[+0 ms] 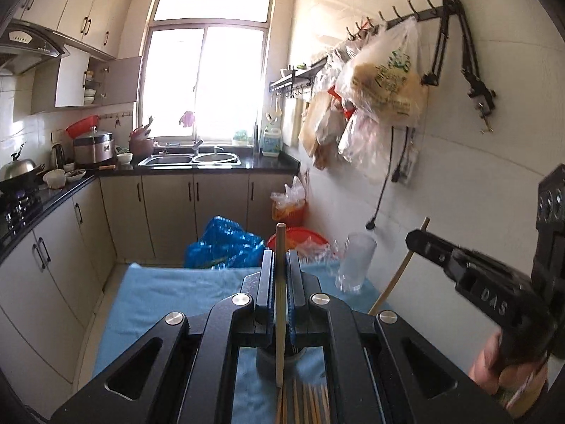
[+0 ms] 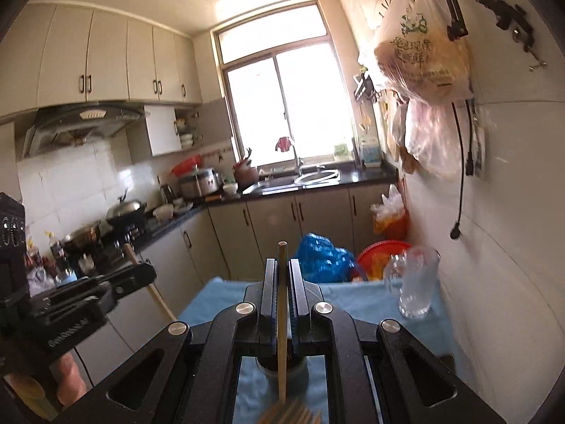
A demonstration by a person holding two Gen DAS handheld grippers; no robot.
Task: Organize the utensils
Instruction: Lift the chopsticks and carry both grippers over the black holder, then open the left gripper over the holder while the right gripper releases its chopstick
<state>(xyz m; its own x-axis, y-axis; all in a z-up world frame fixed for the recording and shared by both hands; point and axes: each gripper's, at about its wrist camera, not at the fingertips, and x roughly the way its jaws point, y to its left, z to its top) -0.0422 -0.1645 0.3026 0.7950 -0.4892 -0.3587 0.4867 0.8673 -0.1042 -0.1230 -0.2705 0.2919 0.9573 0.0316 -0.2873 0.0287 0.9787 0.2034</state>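
My left gripper [image 1: 281, 259] is shut on a wooden chopstick [image 1: 280, 304] that stands upright between the jaws, above a dark round holder [image 1: 279, 360] on the blue cloth [image 1: 169, 296]. Several more chopsticks [image 1: 310, 402] lie below it. My right gripper [image 2: 282, 268] is shut on another wooden chopstick [image 2: 282, 318] over a dark holder [image 2: 280, 365], with a bundle of chopsticks [image 2: 293, 415] beneath. The right gripper shows in the left wrist view [image 1: 416, 238], with its chopstick [image 1: 399, 272]. The left gripper shows in the right wrist view [image 2: 143, 271].
A clear glass cup [image 1: 355, 261] stands at the table's far right, also seen in the right wrist view [image 2: 418, 282]. A blue bag [image 1: 222, 243] and red basin [image 1: 300, 236] sit beyond the table. Plastic bags [image 1: 381, 84] hang on the right wall. Counter and sink [image 1: 190, 159] lie ahead.
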